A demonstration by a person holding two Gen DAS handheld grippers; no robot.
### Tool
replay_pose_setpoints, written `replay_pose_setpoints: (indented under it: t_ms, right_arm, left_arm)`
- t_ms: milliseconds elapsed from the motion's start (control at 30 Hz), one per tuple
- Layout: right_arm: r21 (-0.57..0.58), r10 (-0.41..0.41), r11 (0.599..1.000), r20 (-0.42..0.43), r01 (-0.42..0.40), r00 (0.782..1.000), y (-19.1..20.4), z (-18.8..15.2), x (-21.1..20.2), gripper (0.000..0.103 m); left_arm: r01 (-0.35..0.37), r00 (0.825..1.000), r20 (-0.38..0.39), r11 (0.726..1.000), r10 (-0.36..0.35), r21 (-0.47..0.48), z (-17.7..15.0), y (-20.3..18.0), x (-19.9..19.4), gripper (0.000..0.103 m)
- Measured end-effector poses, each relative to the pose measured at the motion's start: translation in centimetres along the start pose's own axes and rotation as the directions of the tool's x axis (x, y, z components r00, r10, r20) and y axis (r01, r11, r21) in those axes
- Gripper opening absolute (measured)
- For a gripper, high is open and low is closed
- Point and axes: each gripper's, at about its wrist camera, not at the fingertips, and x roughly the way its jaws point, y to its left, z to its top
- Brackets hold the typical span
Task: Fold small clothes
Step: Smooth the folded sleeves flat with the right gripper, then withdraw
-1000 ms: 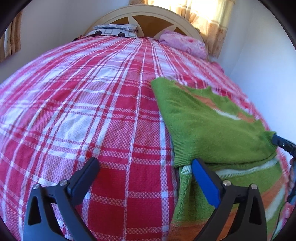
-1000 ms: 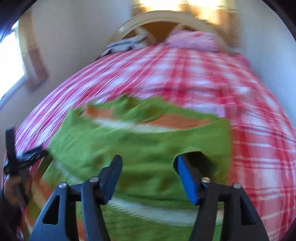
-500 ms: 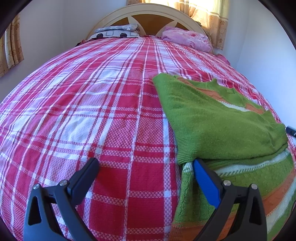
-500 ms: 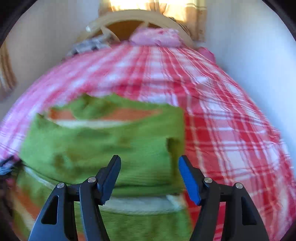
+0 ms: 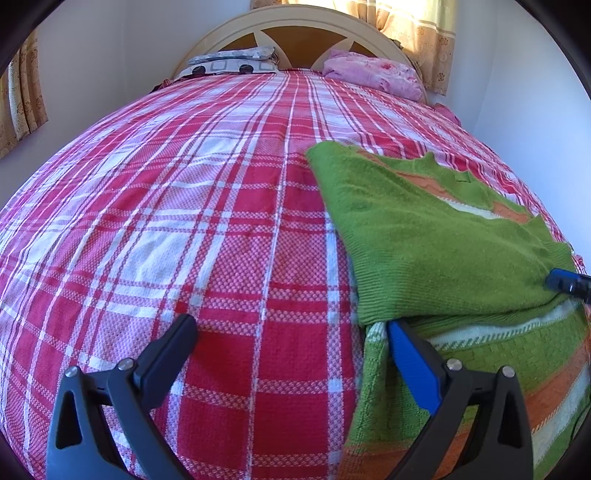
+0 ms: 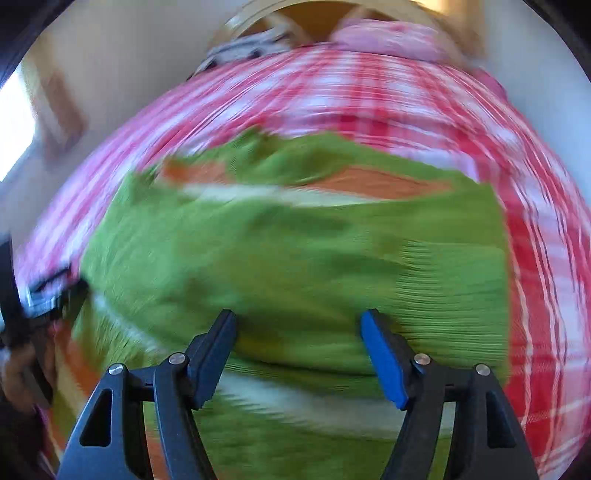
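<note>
Right claw [image 6: 297,325] lowered, sweater [image 5: 436,240] neckline toward headboard [image 5: 295,33]

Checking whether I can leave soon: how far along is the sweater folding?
One fold looks done: the green sweater has a plain flap lying over its striped part on the plaid bedspread. Both claws, left and right, are open, holding nothing. Further folds remain.

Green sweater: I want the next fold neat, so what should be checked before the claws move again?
1. Green sweater lying on the plaid bedspread: ok.
2. Top layer already folded over the striped part: ok.
3. Left claw open, holding nothing: ok.
4. Right claw open above the sweater, no cloth pinched: ok.
5. Fold edges aligned: cannot tell, right wrist view blurred.
</note>
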Motion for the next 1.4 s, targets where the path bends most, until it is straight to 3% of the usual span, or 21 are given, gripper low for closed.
replay_pose_setpoints:
  t_ms: [133,267,633,967,1267,1400]
  right_arm:
    - [-0.006,-0.013,1.0,0.009,0.013,1.0,-1.4,-0.7,-0.6,0.07]
    - [-0.111,-0.108,0.988,0.019,0.11,0.994,0.8,-1.3,-0.4,0.071]
    - [-0.089,-0.131,0.987,0.068,0.137,0.989,0.2,-2.8,-2.8,0.071]
    - [-0.066,-0.11,0.991,0.082,0.115,0.991,0.2,-5.4,-4.9,0.071]
    - [-0.049,-0.066,0.996,0.074,0.07,0.995,0.8,-8.9,-7.3,0.071]
    - [-0.059,-0.063,0.996,0.083,0.068,0.995,1.6,-10.5,-8.3,0.071]
  left_arm:
    - [-0.003,1.0,-0.003,1.0,0.003,0.005,0.0,-0.1,0.2,0.103]
    - [-0.011,1.0,-0.008,1.0,0.011,0.012,0.0,-0.2,0.3,0.103]
    - [-0.015,1.0,-0.009,0.999,0.015,0.029,-0.1,-0.5,0.1,0.103]
    - [0.05,0.998,0.026,0.998,-0.049,-0.044,-1.5,0.6,-3.0,0.103]
    - [0.11,0.993,0.042,0.994,-0.111,0.024,-5.0,-0.6,-7.4,0.103]
    - [0.104,0.993,0.045,0.993,-0.107,0.052,-6.5,-1.1,-8.8,0.103]
